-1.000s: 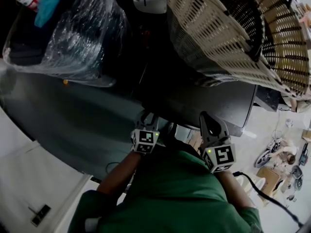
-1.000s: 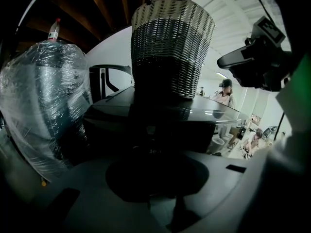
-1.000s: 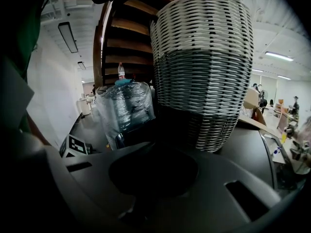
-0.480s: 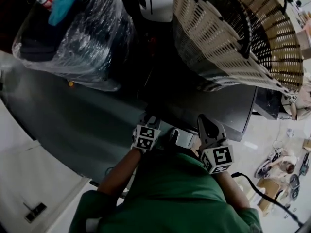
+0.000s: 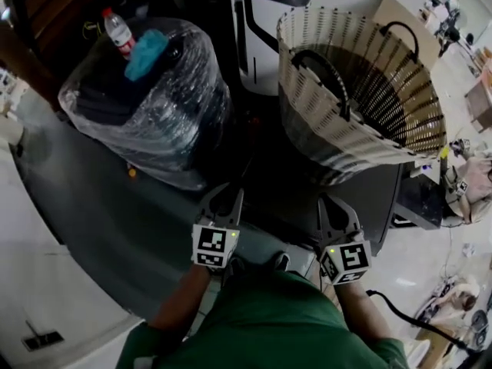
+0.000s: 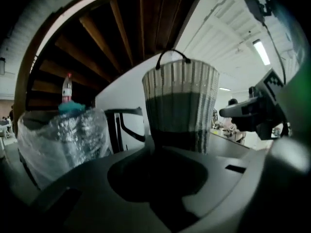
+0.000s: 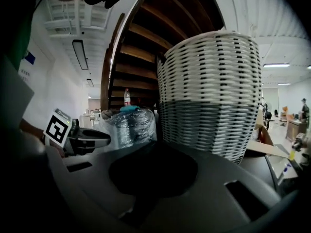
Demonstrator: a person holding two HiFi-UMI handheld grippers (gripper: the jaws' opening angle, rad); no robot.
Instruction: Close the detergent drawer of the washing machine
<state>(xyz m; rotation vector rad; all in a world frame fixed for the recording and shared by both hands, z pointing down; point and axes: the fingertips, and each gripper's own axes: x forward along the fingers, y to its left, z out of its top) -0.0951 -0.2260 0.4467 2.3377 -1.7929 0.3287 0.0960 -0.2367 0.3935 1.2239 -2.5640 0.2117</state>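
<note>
Both tongs are closed on nothing: the left gripper (image 5: 224, 194) and right gripper (image 5: 333, 203) hover side by side over the washing machine (image 5: 377, 184). Its detergent drawer cannot be made out. Beyond the right gripper stands a woven basket (image 5: 361, 121), and beyond the left a plastic-wrapped bundle (image 5: 150, 106).

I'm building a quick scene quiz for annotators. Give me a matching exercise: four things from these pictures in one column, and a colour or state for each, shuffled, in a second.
1 basket
2 bottle
3 left gripper
4 plastic-wrapped bundle

A jaws together, holding nothing
B clear and shiny, teal cloth on top
C red cap
D cream weave, black handles

Pairs: 1-D, 2-C, 3-A, 4-B.
</note>
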